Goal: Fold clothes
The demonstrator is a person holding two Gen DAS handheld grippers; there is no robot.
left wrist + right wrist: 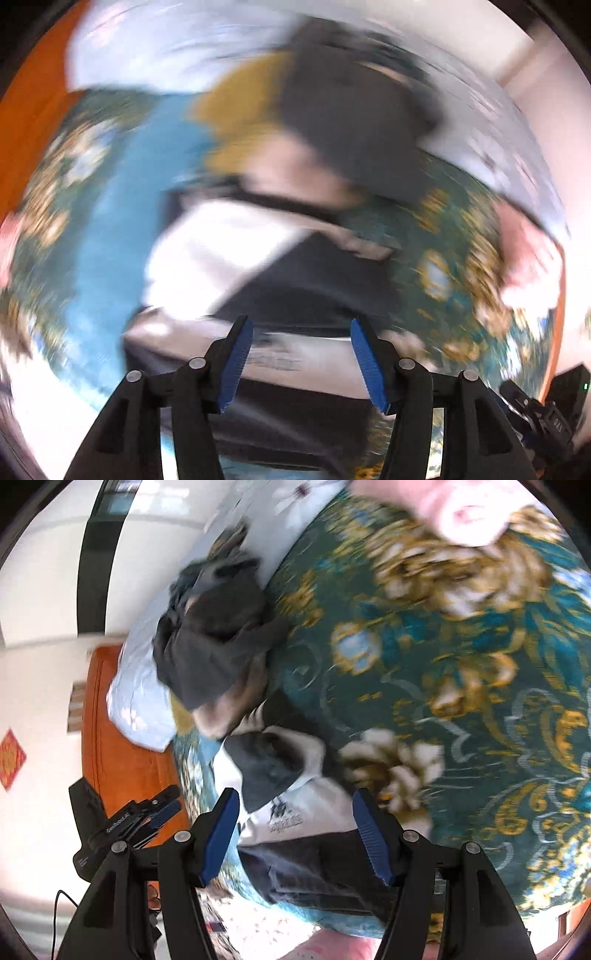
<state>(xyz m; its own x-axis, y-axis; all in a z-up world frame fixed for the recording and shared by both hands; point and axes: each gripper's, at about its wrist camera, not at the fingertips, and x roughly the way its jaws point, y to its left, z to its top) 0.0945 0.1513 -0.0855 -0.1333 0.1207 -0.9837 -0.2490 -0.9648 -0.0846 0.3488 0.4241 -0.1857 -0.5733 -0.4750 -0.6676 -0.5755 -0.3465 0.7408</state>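
Observation:
A white and dark grey garment (306, 808) with a printed logo lies on the green floral bedspread (480, 701). A dark folded cloth (314, 871) lies just below it. My right gripper (296, 794) hovers open over this garment with nothing between its pads. In the blurred left wrist view the same garment (221, 251) shows white beside its dark part. My left gripper (300, 323) points down over it, jaws apart and pressing on nothing. A heap of dark clothes (218, 638) sits further up the bed.
A white pillow (136, 698) lies by the orange bed frame (125, 753) at the left. A mustard cloth (240, 99) peeks out beside the dark heap (351, 122). A pink thing (461, 509) rests at the top of the bedspread. White wall lies beyond.

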